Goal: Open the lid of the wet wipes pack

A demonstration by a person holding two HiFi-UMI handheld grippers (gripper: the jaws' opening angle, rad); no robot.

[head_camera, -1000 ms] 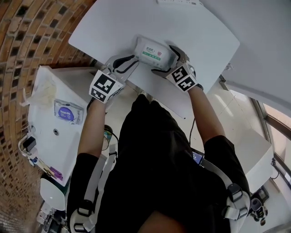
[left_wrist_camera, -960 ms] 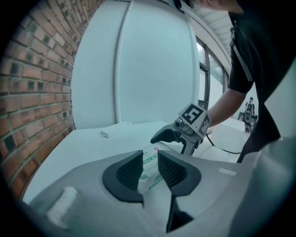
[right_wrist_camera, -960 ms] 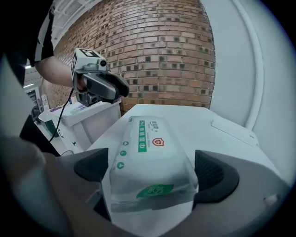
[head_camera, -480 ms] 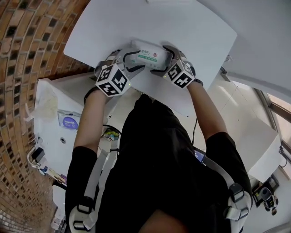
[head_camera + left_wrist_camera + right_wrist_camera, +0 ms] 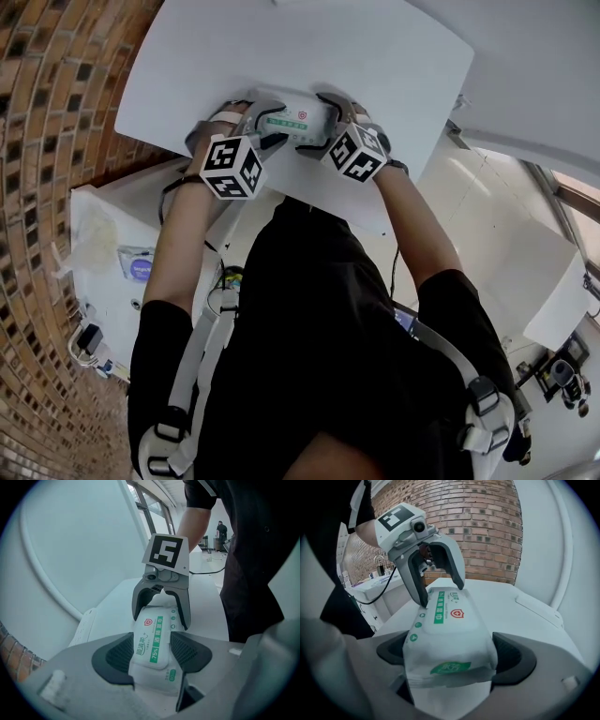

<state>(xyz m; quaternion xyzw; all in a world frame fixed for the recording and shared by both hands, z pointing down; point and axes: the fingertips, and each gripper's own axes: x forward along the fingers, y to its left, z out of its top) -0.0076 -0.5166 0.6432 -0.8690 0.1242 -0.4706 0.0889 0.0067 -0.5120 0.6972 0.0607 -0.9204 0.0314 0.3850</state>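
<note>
The wet wipes pack (image 5: 293,120) is white with a green stripe and lies on the white table (image 5: 394,56); its white lid (image 5: 457,616) lies flat on top. My right gripper (image 5: 325,120) is shut on the pack's right end, which bulges between its pads (image 5: 513,656). My left gripper (image 5: 263,122) straddles the left end of the pack (image 5: 152,641). Its jaws stand wide open on either side, with dark pads (image 5: 115,653) beside the wrapper. Each gripper view shows the other gripper across the pack: the right gripper (image 5: 161,620) and the left gripper (image 5: 441,595).
A flat white remote-like object (image 5: 84,625) lies on the table beyond the pack. A white side counter (image 5: 103,234) with small items stands at the left, beside a brick surface (image 5: 56,94). The table's near edge runs just below the grippers.
My left gripper rolled, moved in and down onto the pack's left end, and its jaws opened wide around it. The right gripper kept its hold.
</note>
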